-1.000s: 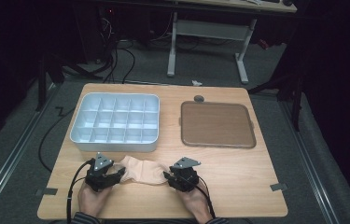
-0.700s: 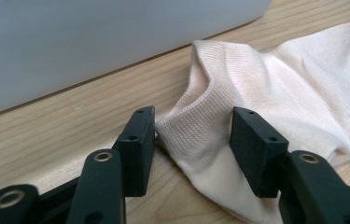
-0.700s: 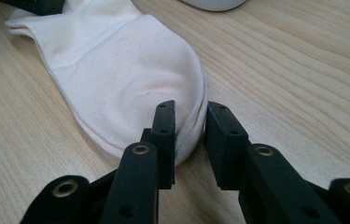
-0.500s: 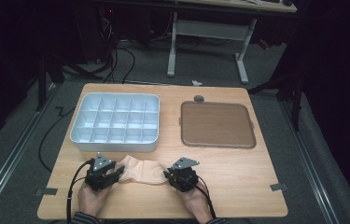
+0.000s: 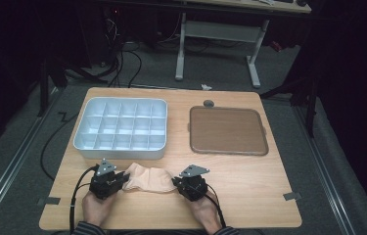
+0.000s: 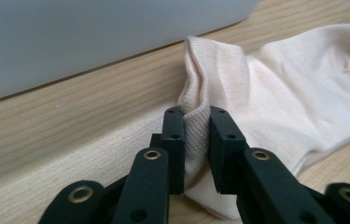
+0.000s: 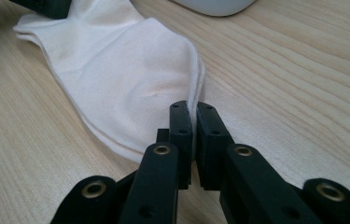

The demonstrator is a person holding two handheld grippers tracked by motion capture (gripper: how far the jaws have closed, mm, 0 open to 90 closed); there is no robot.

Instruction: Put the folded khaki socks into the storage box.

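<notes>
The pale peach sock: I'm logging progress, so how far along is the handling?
Done: both ends are gripped. The left gripper has just closed on a fold of the pale peach sock, the right gripper on its opposite edge. In hand: the sock lies on the wooden table. Left: the white compartment tray holds nothing yet.

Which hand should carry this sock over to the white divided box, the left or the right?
Left, probably. Both grippers have just closed on the sock, but the left gripper pinches the end lying right beside the white divided box. The right gripper holds the far end, toward the brown tray.
</notes>
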